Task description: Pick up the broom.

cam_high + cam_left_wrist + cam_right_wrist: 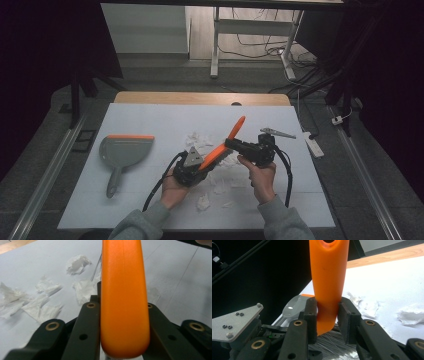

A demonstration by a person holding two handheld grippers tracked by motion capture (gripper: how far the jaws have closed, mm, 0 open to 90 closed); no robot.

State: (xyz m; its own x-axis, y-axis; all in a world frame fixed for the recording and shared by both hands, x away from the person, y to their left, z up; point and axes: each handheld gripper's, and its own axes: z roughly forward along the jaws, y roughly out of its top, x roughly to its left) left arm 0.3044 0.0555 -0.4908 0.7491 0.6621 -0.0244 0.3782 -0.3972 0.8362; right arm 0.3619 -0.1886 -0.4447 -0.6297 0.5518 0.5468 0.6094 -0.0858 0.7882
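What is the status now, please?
Left gripper and right gripper both shut on orange brush. Paper scraps scattered beneath. Dustpan waits left, nothing blocking.

the brush (226, 142) handle looks like smooth, slightly glossy orange plastic; the dustpan (123, 150) matt grey plastic; the scraps (40, 302) crumpled white tissue paper; the table (150, 120) cover matt white.

- grey dustpan (122, 152) with an orange front edge lies flat at the left of the white sheet (150, 120), handle toward the near edge.
- torn paper scraps (202, 201) lie scattered mid-sheet.
- white power strip (314, 145) lies just off the sheet's right edge.
- a white-legged desk frame (216, 45) stands beyond the table, cables (260, 50) on the floor beneath.
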